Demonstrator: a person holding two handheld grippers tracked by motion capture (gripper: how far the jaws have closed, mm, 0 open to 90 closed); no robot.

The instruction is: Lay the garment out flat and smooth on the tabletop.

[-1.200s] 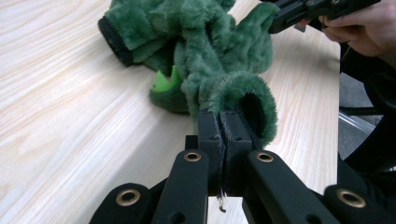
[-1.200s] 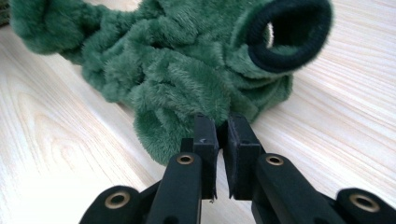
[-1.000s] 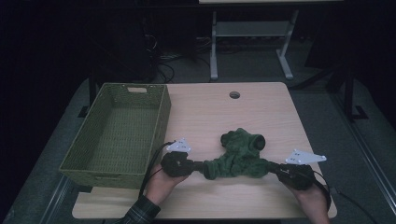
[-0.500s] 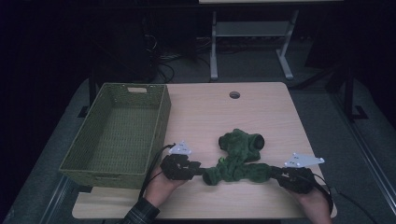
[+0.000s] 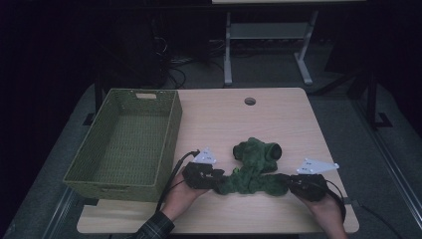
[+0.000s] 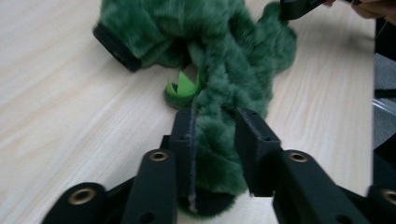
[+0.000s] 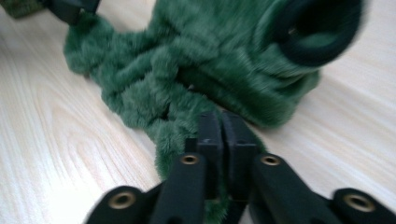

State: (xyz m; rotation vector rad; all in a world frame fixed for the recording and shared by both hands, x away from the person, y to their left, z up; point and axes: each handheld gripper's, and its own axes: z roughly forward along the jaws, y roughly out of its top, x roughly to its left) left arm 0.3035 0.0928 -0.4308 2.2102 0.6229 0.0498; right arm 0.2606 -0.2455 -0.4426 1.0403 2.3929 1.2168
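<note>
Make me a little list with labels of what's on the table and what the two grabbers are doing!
surface: light wooden table with a round hole near the far edge
fuzzy thing: dark green furry garment, crumpled, near the front edge
basket: green woven basket, on the left side, nothing in it
left gripper: jaws around one end of the furry garment, a gap still showing
right gripper: jaws pinched tight on the other end
small detail: bright green spiky bit poking out of the fur

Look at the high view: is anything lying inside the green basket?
No. The basket shows only its bare woven floor, while the green furry garment lies on the table beside it.
</note>
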